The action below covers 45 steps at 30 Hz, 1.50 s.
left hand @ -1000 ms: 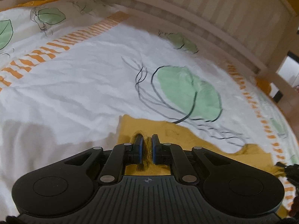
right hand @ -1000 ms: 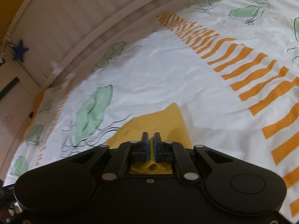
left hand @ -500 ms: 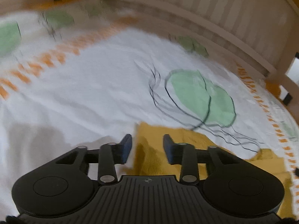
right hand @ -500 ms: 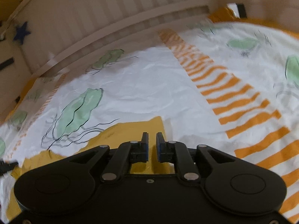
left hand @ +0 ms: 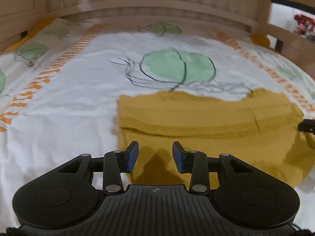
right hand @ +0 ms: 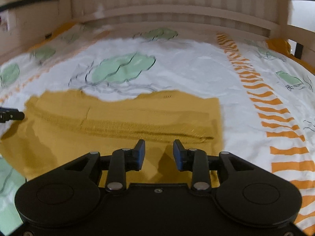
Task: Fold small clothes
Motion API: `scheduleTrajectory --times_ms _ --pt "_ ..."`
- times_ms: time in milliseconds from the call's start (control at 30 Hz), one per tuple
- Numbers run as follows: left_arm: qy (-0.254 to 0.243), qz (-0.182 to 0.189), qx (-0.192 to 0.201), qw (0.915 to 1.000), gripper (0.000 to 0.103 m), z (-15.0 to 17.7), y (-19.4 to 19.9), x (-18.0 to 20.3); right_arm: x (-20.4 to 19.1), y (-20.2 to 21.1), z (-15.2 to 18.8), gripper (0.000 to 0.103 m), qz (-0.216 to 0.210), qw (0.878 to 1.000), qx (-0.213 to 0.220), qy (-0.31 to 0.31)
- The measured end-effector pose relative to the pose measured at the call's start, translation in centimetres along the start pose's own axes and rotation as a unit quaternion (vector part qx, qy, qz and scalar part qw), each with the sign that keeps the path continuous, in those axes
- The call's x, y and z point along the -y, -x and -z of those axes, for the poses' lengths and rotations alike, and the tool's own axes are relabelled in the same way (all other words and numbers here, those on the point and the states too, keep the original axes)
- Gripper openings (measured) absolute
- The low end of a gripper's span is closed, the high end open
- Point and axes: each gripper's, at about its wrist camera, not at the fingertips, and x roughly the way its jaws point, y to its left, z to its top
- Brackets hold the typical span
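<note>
Left wrist: folded mustard garment (left hand: 206, 118)

A bed fills both views — its white sheet (left hand: 82, 106) printed with green leaves and orange stripes. Behind stands a pale slatted wooden headboard (right hand: 173, 2); light is dim, warm.

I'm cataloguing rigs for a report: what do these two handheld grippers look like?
Both the left gripper and the right gripper are matte black, with two round lobes, silver pivot pins and blue fingertip pads. The left body is ribbed, with a small crosshair mark.
</note>
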Motion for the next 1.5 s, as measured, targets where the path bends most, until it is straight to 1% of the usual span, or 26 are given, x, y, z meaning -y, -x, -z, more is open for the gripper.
scheduleTrajectory --times_ms 133,267,400,500,733,833,867,933,1000,1033,1100,1167,1233,1367,1467,1500 --pt "-0.016 0.001 -0.013 0.9998 0.037 0.1 -1.2 0.6 -0.9 -1.0 0.1 0.043 0.015 1.0 -0.016 0.022" --pt "-0.021 -0.001 -0.025 0.9995 0.037 -0.8 -3.3 0.6 -1.1 -2.6 -1.0 0.044 0.027 0.999 -0.024 0.028" --pt "-0.001 0.003 -0.031 0.9995 0.037 -2.6 -5.0 -0.3 -0.5 -4.6 -2.9 0.044 0.031 0.999 -0.033 0.011" --pt "0.017 -0.001 -0.033 0.9993 0.037 -4.0 -6.2 -1.1 0.6 -6.3 -4.2 0.044 0.033 0.999 -0.036 -0.012" --pt "0.055 -0.014 -0.037 0.9977 0.037 -6.0 -8.3 -3.0 2.9 -8.2 -5.6 0.048 0.034 0.996 -0.032 -0.072" --pt "0.062 -0.038 -0.036 0.9967 0.037 -6.3 -8.3 -3.4 3.5 -8.1 -5.6 0.048 0.037 0.995 -0.026 -0.091" --pt "0.07 -0.043 -0.036 0.9959 0.037 -6.3 -8.1 -3.6 3.6 -7.9 -5.6 0.048 0.04 0.994 -0.023 -0.095" --pt "0.099 -0.04 -0.032 0.9937 0.037 -6.1 -7.2 -4.2 3.5 -7.2 -5.6 0.048 0.047 0.994 -0.012 -0.098" --pt "0.112 -0.038 -0.031 0.9925 0.037 -5.9 -6.2 -4.3 3.2 -6.3 -5.5 0.048 0.048 0.994 -0.005 -0.095" --pt "0.109 -0.035 -0.029 0.993 0.037 -5.7 -5.7 -4.0 3.0 -5.8 -5.5 0.048 0.046 0.995 -0.004 -0.092" --pt "0.087 -0.024 -0.031 0.9955 0.037 -5.1 -4.8 -3.1 2.2 -4.9 -5.2 0.048 0.038 0.996 0.0 -0.084" --pt "0.061 -0.011 -0.034 0.9975 0.037 -4.4 -4.1 -1.9 1.1 -4.2 -4.7 0.048 0.029 0.997 -0.005 -0.064" --pt "0.048 0.005 -0.039 0.9981 0.037 -3.8 -4.0 -0.9 -0.3 -4.0 -4.2 0.048 0.019 0.999 -0.013 -0.041" --pt "0.031 0.034 -0.053 0.9975 0.037 -3.5 -5.1 1.4 -2.3 -5.2 -4.1 0.048 0.011 1.0 -0.029 -0.007" --pt "0.012 0.03 -0.052 0.9981 0.037 -4.2 -6.6 2.7 -2.9 -6.9 -4.7 0.05 0.014 0.999 -0.036 -0.001" --pt "0.012 0.03 -0.052 0.9981 0.037 -4.7 -7.4 3.0 -3.0 -7.6 -5.1 0.054 0.016 0.999 -0.035 0.0"
